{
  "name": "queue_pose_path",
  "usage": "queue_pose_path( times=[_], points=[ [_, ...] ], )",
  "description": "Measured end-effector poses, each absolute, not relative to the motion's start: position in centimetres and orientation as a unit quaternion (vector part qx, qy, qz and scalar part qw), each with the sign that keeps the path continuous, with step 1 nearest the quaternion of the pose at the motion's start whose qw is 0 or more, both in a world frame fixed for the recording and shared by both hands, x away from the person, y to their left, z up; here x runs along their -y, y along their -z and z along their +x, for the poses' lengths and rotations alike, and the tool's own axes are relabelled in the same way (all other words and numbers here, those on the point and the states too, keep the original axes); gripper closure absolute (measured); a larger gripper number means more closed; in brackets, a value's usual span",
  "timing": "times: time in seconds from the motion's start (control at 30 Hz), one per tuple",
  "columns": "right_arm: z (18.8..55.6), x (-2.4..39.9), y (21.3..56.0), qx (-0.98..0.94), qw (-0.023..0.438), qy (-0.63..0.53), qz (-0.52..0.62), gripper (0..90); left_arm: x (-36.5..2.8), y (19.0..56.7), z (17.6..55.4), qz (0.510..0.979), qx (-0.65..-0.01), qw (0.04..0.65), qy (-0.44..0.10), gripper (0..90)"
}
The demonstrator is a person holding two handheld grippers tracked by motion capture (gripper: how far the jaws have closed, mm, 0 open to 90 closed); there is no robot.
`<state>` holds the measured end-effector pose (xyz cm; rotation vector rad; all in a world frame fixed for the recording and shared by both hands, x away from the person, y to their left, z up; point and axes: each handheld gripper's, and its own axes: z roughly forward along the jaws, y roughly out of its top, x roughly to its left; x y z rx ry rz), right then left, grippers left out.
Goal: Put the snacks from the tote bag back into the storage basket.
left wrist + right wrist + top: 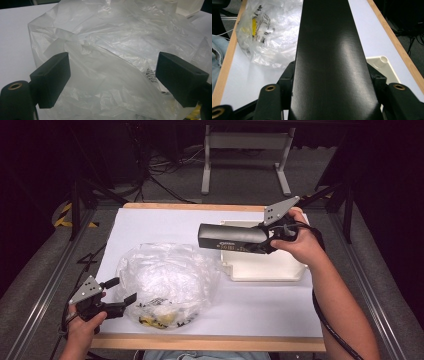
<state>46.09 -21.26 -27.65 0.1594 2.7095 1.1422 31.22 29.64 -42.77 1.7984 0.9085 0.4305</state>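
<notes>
We see a thin, clear plastic bag (165, 280), crinkled all over and catching the light in glossy patches, with printed packaging dimly visible through it. Under it we find a smooth, matt white sheet, like paper (150, 227), laid over a table (210, 343) whose edge looks like pale wood. The long black box (232, 236) has a smooth satin skin with a soft sheen. The cream tray (280, 270) looks like moulded matt plastic. On the left gripper (122, 290) we note matt black jaws and a dull grey metal-looking plate
</notes>
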Motion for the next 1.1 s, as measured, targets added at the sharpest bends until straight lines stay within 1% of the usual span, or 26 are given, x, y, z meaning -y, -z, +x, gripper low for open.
queue_pose_path(
  times=[0.37,0.73,1.1],
  points=[
    [46.4,24.4,27.4,-0.915,0.121,-0.376,0.080,42.3,-29.7,42.8,31.2,0.747,-0.379,0.515,-0.181,13.7],
    [47.1,27.2,27.5,-0.918,0.125,-0.365,0.092,42.3,-29.6,42.8,31.2,0.749,-0.380,0.512,-0.180,13.7],
    [48.2,29.1,27.7,-0.918,0.125,-0.360,0.111,42.3,-29.6,42.8,31.2,0.748,-0.382,0.511,-0.180,13.7]
  ],
)
